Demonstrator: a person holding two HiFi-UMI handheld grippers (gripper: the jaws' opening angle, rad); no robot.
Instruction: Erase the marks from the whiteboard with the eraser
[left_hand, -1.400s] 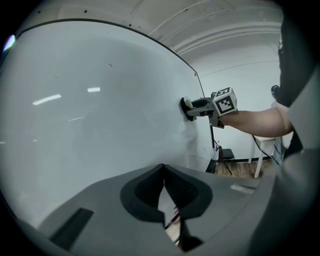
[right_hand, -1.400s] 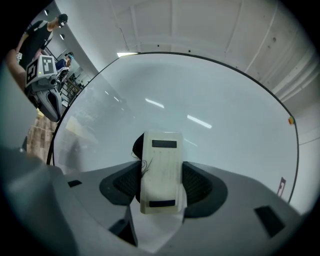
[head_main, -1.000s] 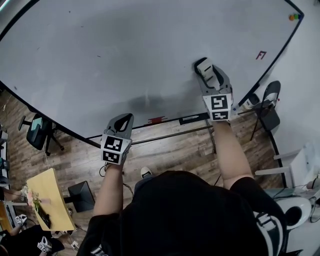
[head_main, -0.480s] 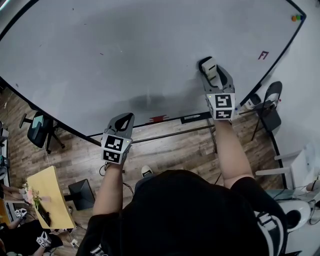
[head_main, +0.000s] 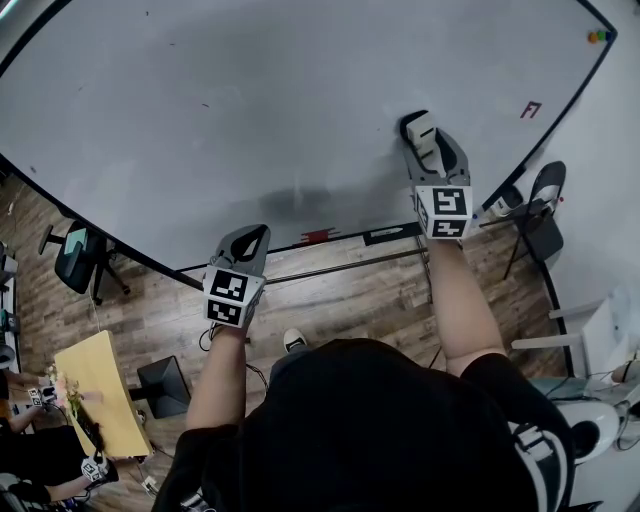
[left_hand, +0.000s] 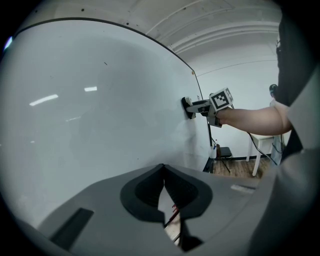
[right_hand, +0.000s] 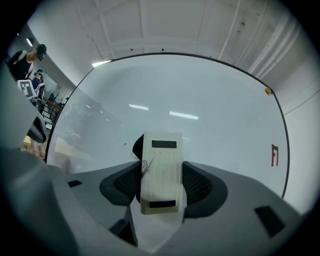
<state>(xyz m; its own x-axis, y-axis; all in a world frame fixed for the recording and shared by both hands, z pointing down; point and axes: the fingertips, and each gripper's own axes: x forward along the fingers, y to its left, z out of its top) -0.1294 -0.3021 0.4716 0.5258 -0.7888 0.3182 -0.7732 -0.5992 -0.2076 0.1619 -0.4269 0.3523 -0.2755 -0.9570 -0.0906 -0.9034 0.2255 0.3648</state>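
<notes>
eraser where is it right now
In the head view the eraser is at right, clamped in the right gripper and held against the whiteboard, left of a small red mark.

The white rectangular plastic eraser (head_main: 421, 130) with a dark felt face presses flat against the large black-framed whiteboard (head_main: 250, 100), right of its middle. The board looks mostly clean; a small red mark (head_main: 529, 109) sits at its far right.

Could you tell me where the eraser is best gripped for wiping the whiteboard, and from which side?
Grip the eraser across the two long sides of its white body, from behind. It is a narrow block with its dark pad facing the whiteboard, so the pad is left free; the right tongs hold it this way.
</notes>
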